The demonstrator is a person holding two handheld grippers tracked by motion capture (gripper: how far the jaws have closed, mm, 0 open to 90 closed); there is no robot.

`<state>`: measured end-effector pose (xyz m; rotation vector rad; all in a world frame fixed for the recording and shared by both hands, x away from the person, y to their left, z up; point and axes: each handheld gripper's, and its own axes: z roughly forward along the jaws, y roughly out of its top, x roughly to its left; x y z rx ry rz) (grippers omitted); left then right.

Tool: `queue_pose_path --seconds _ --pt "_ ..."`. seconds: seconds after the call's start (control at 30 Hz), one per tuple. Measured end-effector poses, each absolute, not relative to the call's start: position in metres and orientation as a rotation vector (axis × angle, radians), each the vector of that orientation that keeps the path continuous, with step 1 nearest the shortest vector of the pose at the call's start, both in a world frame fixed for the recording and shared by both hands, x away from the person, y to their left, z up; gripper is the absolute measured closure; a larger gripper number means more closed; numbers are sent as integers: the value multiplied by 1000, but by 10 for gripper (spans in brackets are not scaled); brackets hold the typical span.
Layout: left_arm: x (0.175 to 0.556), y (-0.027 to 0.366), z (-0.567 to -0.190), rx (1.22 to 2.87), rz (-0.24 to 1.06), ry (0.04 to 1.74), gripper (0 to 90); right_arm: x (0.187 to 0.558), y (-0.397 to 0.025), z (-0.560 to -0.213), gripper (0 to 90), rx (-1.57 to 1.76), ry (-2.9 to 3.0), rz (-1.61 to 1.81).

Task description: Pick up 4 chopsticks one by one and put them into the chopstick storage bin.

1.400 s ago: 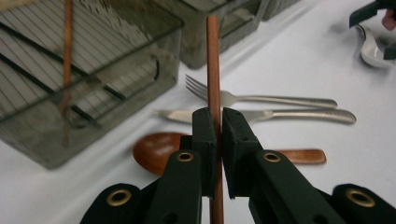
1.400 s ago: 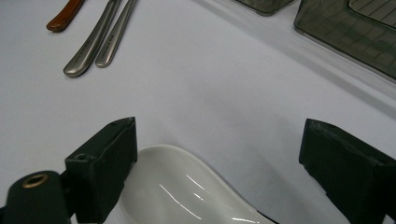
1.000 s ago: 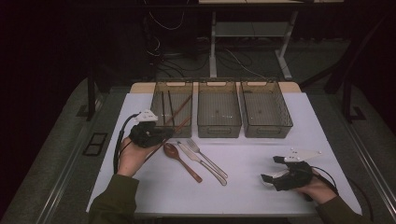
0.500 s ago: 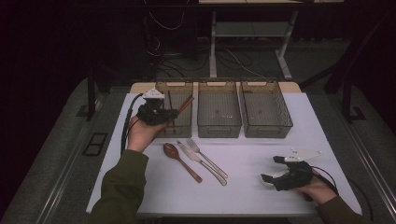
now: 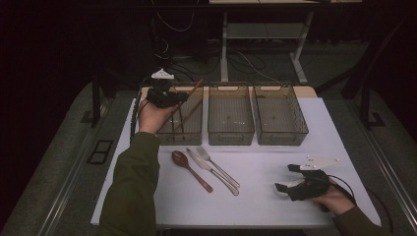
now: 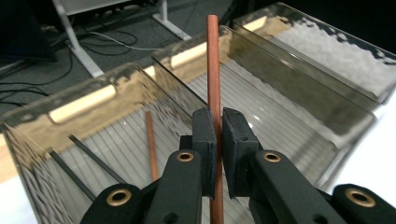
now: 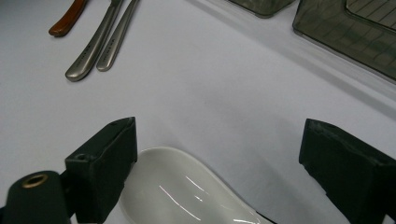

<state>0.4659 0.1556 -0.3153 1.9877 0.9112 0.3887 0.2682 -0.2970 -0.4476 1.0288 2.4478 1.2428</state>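
My left gripper (image 5: 164,96) is held above the near-left corner of the left bin (image 5: 179,132), shut on a brown chopstick (image 5: 189,93) that slants up to the right over it. In the left gripper view the jaws (image 6: 218,135) pinch that chopstick (image 6: 213,70) upright above the bin. Another brown chopstick (image 6: 150,144) and thin black chopsticks (image 6: 88,161) lie inside the bin. My right gripper (image 5: 288,179) rests open on the table at the front right. A white ceramic spoon (image 7: 187,196) lies between its jaws (image 7: 219,140), its bowl beside the left one.
Three smoky clear bins stand in a row at the back; the middle bin (image 5: 230,138) and right bin (image 5: 282,138) hold nothing I can make out. A wooden spoon (image 5: 191,170), a knife (image 5: 212,172) and a fork (image 5: 220,167) lie side by side mid-table.
My left gripper has moved away from the person and upward, from the table's left side to above the left bin, carrying the brown chopstick. The right gripper has stayed still.
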Motion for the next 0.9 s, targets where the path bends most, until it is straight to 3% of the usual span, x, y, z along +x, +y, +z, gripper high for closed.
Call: queue_pose_path --seconds 0.47,0.9 --pt "511 156 -335 1929 403 992 832 268 -299 -447 114 1031 2452 1249" --pt "520 151 -367 1953 392 1069 830 268 -299 -447 115 1026 2452 1252"
